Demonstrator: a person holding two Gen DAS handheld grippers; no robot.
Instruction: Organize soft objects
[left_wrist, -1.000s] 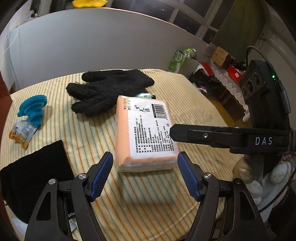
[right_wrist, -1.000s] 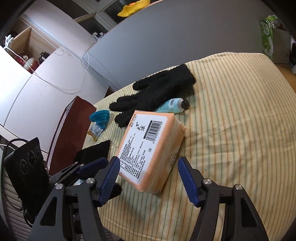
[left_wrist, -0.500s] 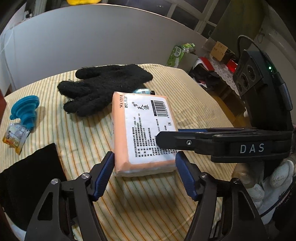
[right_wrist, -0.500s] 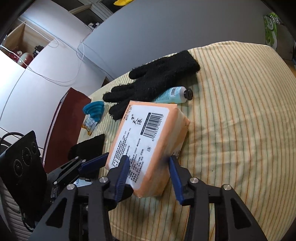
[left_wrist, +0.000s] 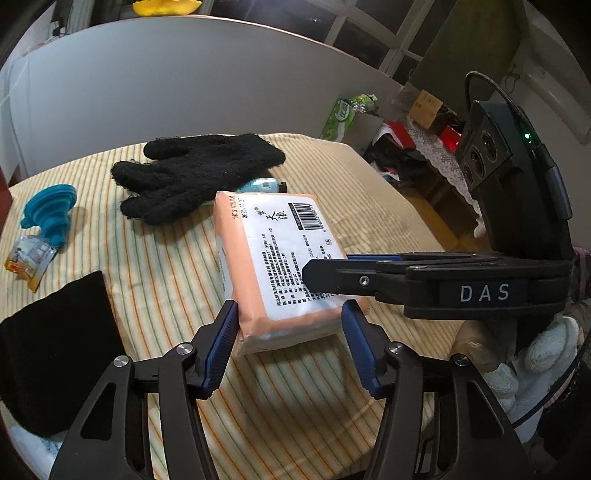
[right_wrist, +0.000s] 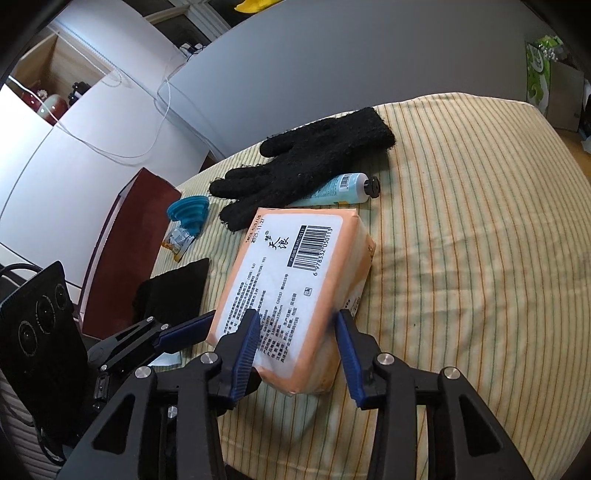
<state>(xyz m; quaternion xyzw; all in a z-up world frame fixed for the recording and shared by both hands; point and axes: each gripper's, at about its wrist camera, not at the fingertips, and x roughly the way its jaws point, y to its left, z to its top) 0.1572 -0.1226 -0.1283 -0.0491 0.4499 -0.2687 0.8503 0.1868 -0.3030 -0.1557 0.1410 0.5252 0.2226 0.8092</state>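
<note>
An orange tissue pack lies in the middle of the striped desk, its near end pinched between the left tongs. The right tongs clamp its corner from the side. A second ago both tongs stood wide apart, clear of the pack. A black glove lies beyond it, toward the far edge.

The tissue pack is lying near the middle of the table, with the glove behind it toward the far edge, overlapping the tube. The funnel and snack packet are sitting by the left edge, the dark cloth lying at the near left corner.
</note>
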